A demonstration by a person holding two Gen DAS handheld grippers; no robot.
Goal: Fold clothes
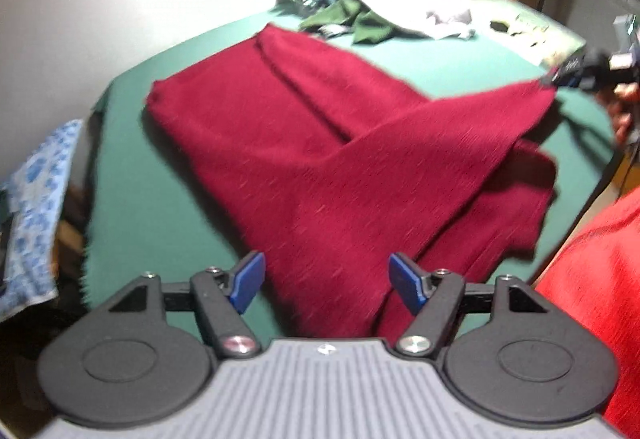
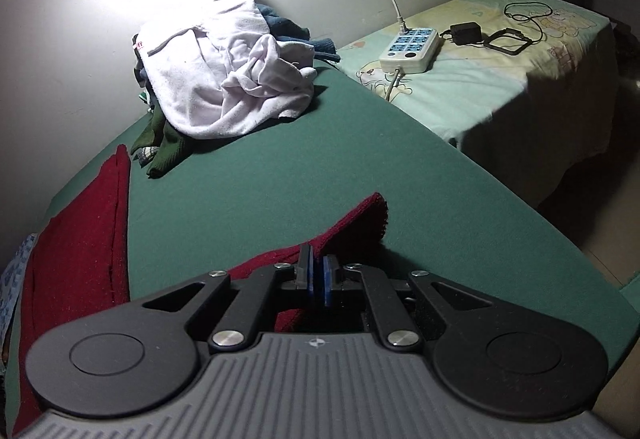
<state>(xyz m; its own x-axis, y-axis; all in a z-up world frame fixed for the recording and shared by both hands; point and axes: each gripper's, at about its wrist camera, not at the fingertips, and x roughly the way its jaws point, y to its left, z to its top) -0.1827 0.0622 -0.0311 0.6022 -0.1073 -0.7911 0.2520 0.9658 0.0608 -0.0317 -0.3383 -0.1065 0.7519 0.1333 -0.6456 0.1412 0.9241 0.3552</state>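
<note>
A dark red knitted sweater (image 1: 304, 143) lay spread across the green-covered counter (image 1: 160, 207), partly folded, with one sleeve drawn out across its body toward the right. My left hand-held gripper (image 1: 326, 281) hovered low over the near edge of the sweater with its blue-padded jaws spread wide apart and nothing between them. My right hand-held gripper (image 2: 318, 279) had its jaws pressed together on the cuff end of that sleeve (image 2: 352, 225), which stood up just past the blue pads; in the left wrist view the same gripper (image 1: 560, 73) appeared at the far right, holding the sleeve tip raised off the counter, with a person's hand (image 1: 624, 107) behind it. At the back of the counter, against the pale wall, sat a heap of clothes (image 2: 224, 79), with a white garment on top of dark green and blue pieces. To the right stood a cloth-covered side table (image 2: 520, 79) carrying a white power strip (image 2: 410, 47) and a black adapter (image 2: 466, 33).
</note>
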